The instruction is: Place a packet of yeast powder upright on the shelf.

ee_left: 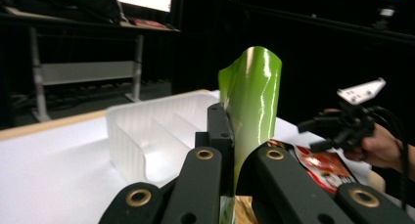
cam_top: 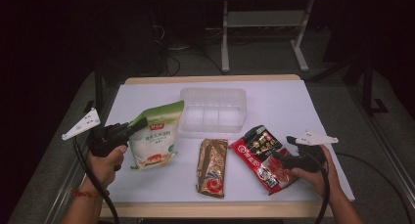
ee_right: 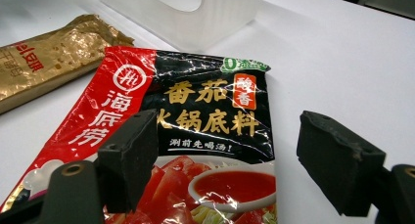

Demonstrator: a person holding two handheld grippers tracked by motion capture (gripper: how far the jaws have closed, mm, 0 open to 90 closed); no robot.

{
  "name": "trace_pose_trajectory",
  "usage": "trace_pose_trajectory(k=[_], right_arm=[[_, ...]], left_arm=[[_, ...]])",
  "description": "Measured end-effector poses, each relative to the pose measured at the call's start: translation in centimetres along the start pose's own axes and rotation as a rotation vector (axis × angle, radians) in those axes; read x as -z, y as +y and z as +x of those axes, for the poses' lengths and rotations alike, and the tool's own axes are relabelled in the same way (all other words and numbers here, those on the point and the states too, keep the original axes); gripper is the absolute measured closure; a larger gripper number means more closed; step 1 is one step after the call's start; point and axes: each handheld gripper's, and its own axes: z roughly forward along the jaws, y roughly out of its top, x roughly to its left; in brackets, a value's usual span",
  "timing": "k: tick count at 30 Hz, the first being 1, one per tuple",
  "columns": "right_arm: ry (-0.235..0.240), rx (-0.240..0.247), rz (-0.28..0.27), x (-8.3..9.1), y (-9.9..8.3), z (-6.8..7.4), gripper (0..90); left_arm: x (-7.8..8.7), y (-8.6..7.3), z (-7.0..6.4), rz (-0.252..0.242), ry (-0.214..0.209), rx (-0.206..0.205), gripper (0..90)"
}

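**Green pouch is going up; red packet is waiting its turn**

The left gripper [cam_top: 138, 124] is clamping its jaws on the top edge of the green-and-white pouch [cam_top: 154, 136], and in the left gripper view that green edge [ee_left: 250, 101] is standing pinched between the black jaws. The pouch is sitting at the left of the white table [cam_top: 279, 106], tipped up, just left of the clear plastic tray [cam_top: 213, 109]. The gold packet [cam_top: 212, 166] is lying flat in front of the tray.

The right gripper [ee_right: 230, 165] is hovering with its jaws apart over the red-and-black soup-base packet [ee_right: 205, 121], one jaw on either side of it, nothing gripped.

To my eye the person is packing the tray, and the pouch is the piece in hand. The next move calls for carrying it right, over the tray wall, and lowering it into a compartment before letting go.
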Motion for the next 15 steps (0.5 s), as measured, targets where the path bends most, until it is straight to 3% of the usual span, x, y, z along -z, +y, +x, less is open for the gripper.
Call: trace_pose_trajectory(k=[5, 15], right_arm=[[-0.002, -0.003, -0.002, 0.0, 0.0, 0.0, 22.7], [-0.009, -0.019, -0.019, 0.2, -0.1, -0.2, 22.7]], left_arm=[[-1.1, 1.4, -0.3, -0.028, 0.026, -0.012, 90.0], [-4.6, 3.9, 0.0, -0.062, 0.037, 0.012, 90.0]])
